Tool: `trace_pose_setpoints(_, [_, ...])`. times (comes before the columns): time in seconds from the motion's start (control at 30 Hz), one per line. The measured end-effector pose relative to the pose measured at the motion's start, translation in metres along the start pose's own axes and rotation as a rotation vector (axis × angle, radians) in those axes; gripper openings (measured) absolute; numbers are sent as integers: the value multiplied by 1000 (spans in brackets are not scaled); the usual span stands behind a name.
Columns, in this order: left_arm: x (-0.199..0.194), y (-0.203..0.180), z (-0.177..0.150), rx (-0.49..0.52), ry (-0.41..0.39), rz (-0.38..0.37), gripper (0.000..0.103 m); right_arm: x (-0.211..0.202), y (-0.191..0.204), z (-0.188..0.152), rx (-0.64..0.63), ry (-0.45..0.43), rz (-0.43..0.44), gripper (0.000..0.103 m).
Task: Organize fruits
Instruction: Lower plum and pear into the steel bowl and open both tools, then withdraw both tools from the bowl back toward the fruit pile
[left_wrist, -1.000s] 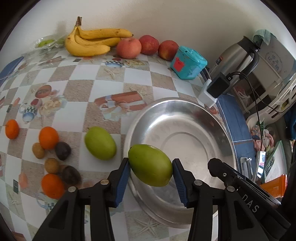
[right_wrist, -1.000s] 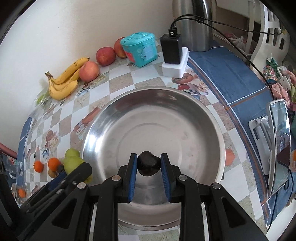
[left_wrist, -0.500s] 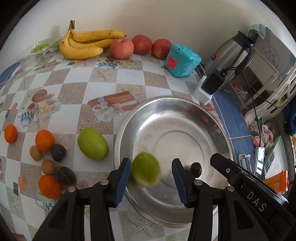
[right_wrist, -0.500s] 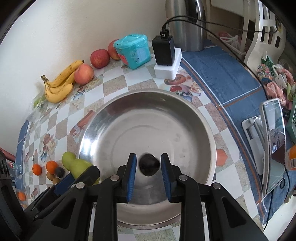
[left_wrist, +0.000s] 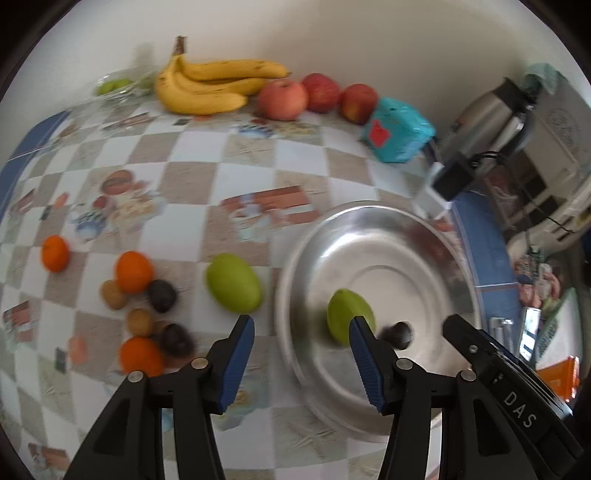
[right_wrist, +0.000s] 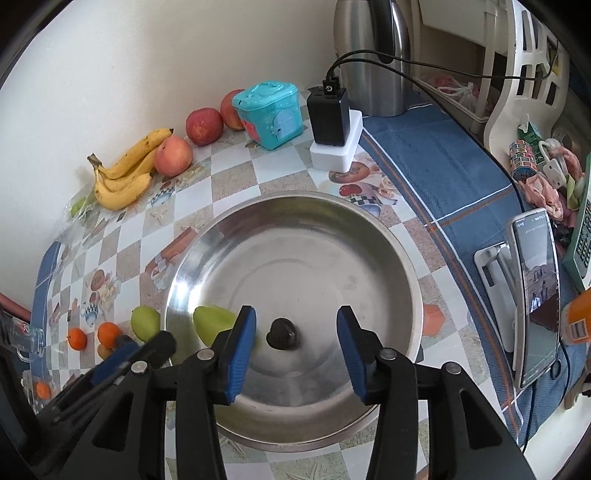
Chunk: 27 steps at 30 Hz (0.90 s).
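Mango (left_wrist: 345, 314) lies in bowl (left_wrist: 369, 221), outside open jaws.

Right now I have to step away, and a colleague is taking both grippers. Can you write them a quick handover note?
Left gripper: jaws open, empty. Right gripper: jaws open, empty.
Done: one green oval mango and one small dark round fruit lie in the wide steel bowl.
Left on the checkered tablecloth: second green mango, three oranges, small brown and dark fruits, yellow bananas, red apples.
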<state>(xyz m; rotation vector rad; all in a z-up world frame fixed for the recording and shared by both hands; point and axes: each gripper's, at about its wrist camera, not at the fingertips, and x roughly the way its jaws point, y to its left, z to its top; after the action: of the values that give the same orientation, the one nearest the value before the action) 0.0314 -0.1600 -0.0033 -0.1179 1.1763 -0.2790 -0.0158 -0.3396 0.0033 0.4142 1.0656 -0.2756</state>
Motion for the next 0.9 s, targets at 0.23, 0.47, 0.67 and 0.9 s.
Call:
trace_pose_setpoints(0.23, [0, 25, -3, -58, 45, 104, 58, 8, 5, -6, -35, 43, -31, 58])
trace_pose_setpoints(0.47, [-5, 43, -3, -101, 64, 136, 72, 9, 10, -11, -68, 42, -47, 81])
trace_pose_setpoints(0.67, [-9, 63, -6, -153, 72, 193, 86, 7, 17, -15, -91, 30, -24, 82])
trace_pose_setpoints(0.9, [-18, 80, -5, -198, 65, 192, 86, 6, 30, -20, -141, 26, -29, 82])
